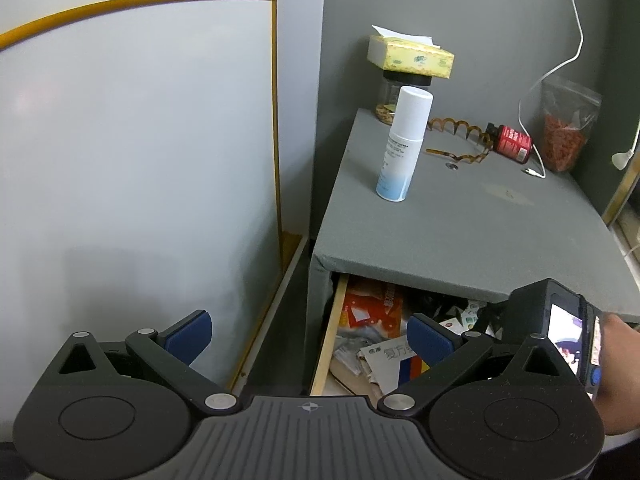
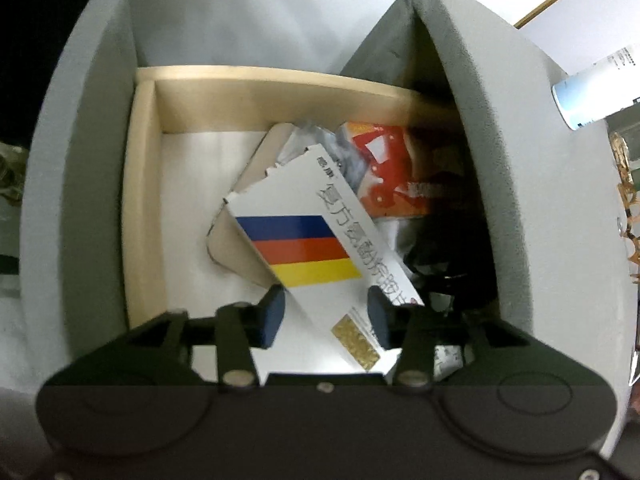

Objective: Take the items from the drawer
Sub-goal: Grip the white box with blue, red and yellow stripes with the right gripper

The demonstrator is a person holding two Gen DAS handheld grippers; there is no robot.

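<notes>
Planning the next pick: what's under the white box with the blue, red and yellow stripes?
Under the striped box lie a beige flat item, crumpled grey packaging and part of a red packet. Anything deeper is covered.

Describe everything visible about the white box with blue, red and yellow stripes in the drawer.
The striped box is a flat white carton, apparently cardboard, with grey printed characters and a gold patch at its near end. It lies tilted on the clutter in the open drawer, overlapping a beige item. Its near end sits between the right gripper fingers; contact is unclear.
</notes>
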